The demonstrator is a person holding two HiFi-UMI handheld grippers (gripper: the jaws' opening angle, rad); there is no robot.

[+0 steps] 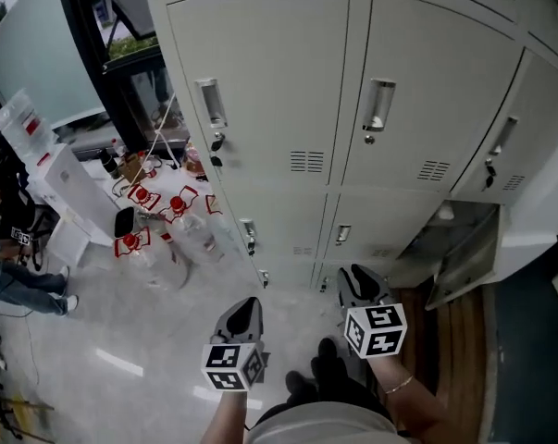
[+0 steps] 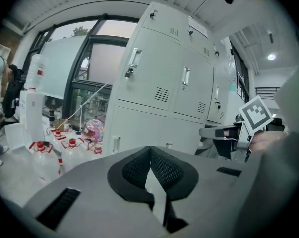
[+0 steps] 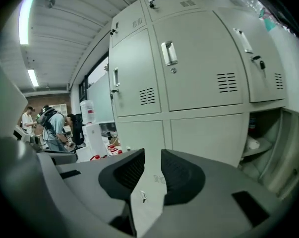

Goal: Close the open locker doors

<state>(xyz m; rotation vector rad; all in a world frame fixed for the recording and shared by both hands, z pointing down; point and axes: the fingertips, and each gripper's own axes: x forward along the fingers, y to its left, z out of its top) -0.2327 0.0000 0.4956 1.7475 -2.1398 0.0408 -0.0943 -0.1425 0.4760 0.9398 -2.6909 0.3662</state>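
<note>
Head view first: the tall pale grey sheet-metal locker bank (image 1: 288, 91) fills the frame, and nearly every flat door in sight sits flush and shut. One job left, by my read. At the bank's lower right corner a grey metal door (image 1: 465, 265) hangs swung out and its dark compartment is exposed, with something pale and rounded on the shelf inside; I can't tell what it is. So the task looks mostly done, with that last door to go.

Neither gripper touches it. The left gripper (image 1: 245, 309) has its ribbed black fingers clenched tip to tip on nothing. The right gripper (image 1: 356, 281) has its fingers parted and empty.

The doors are smooth painted steel with louvred vent slots (image 1: 306, 162) and shiny recessed chrome handles (image 1: 378, 104). The floor (image 1: 103, 350) below is glossy and pale.
</note>
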